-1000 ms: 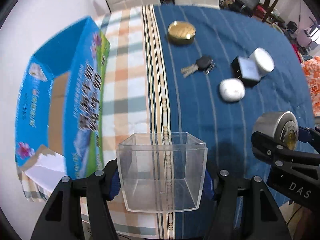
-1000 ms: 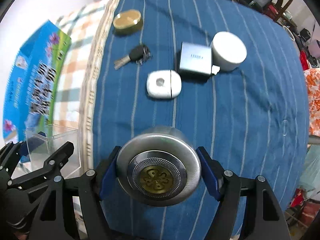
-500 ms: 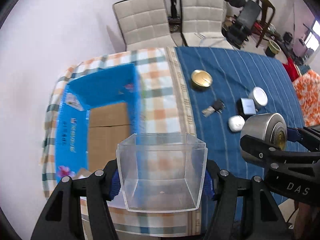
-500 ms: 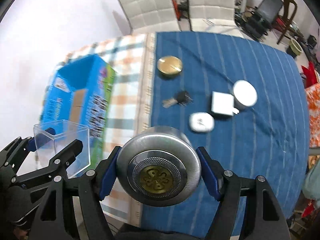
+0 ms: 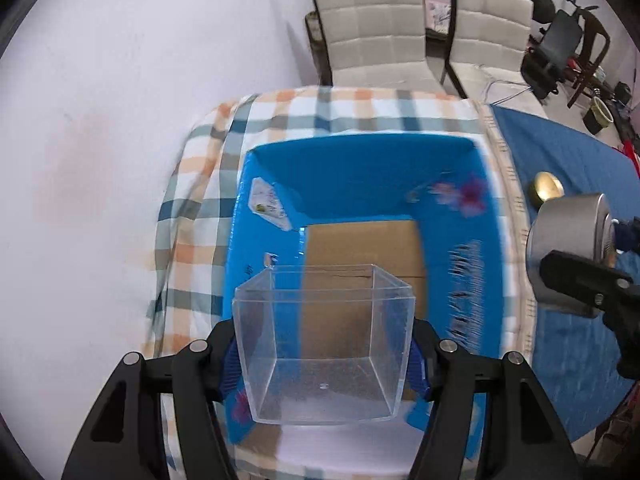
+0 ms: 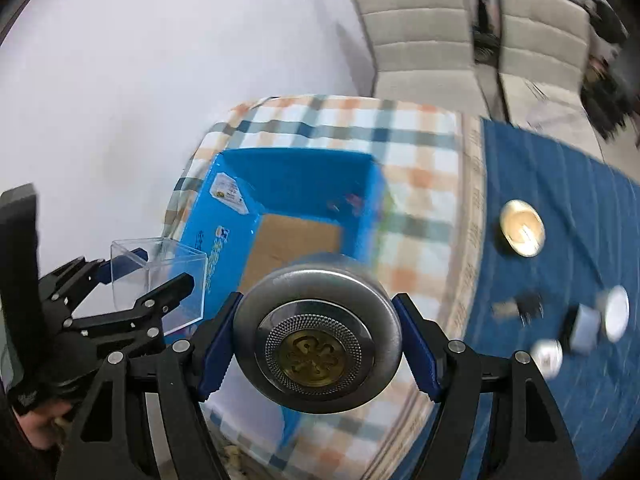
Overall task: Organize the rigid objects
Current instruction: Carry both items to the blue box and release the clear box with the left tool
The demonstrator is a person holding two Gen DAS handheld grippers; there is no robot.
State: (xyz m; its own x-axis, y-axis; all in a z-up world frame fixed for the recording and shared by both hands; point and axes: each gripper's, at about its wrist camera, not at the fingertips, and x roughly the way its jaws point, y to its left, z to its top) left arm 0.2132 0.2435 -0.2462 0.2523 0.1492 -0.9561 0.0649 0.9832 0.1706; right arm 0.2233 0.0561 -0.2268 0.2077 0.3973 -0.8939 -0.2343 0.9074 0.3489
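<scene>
My left gripper (image 5: pixel 322 356) is shut on a clear plastic box (image 5: pixel 324 344), held open side up above the blue cardboard carton (image 5: pixel 360 184). The same clear plastic box (image 6: pixel 160 280) shows at the left of the right wrist view, in the left gripper (image 6: pixel 132 280). My right gripper (image 6: pixel 318 344) is shut on a round silver tin (image 6: pixel 318 336) with a brass emblem on its lid, hanging over the carton's (image 6: pixel 296 176) near right side. That silver tin (image 5: pixel 568 248) appears at the right edge of the left wrist view.
On the blue striped cloth (image 6: pixel 560 200) lie a gold round tin (image 6: pixel 522 228), a key bunch (image 6: pixel 520 306), a white case (image 6: pixel 548 354), a grey block (image 6: pixel 586 326) and a white round tin (image 6: pixel 616 318). Two padded chairs (image 5: pixel 372 24) stand behind the table. A white wall (image 5: pixel 120 80) is at left.
Both grippers have swung left with their loads, from over the blue cloth to over the blue carton. The small objects have slid to the right edge of both views.
</scene>
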